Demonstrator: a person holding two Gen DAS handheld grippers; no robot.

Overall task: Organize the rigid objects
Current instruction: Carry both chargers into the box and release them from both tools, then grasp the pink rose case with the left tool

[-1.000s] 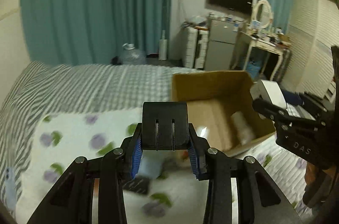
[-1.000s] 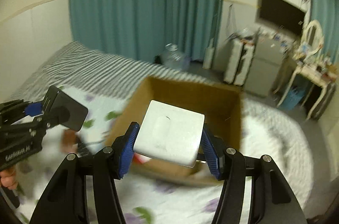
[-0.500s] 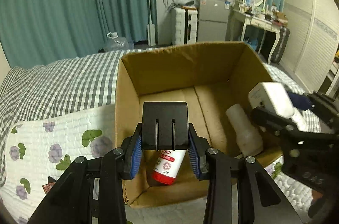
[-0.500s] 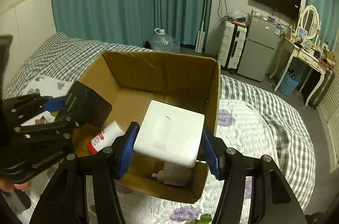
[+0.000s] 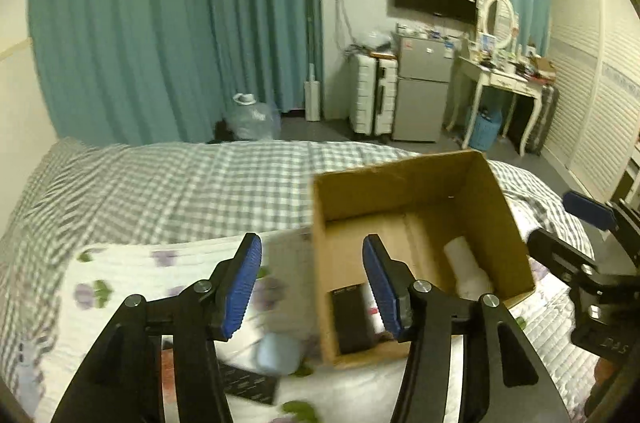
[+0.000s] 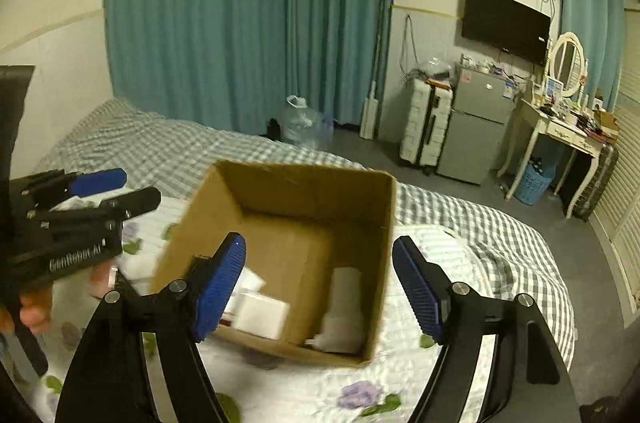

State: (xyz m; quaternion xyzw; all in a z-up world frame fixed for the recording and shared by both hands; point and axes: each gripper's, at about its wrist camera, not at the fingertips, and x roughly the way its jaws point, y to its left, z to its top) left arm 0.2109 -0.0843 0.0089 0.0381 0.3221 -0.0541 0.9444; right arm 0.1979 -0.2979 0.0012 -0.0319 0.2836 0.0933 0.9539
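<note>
Left of the cardboard box (image 5: 420, 199), my left tongs (image 5: 312, 287) gape empty above a pale blue block (image 5: 278, 353) that looks light and stiff, best pinched across its flat sides, while my right tongs (image 6: 318, 287) hang spread over the box.

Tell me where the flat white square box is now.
In the right wrist view, the flat white square box lies inside the brown cardboard box, near its front-left corner.

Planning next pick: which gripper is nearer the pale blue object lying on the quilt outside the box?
Left. The left gripper hangs open right over the pale blue object; the right gripper is open over the cardboard box.
</note>
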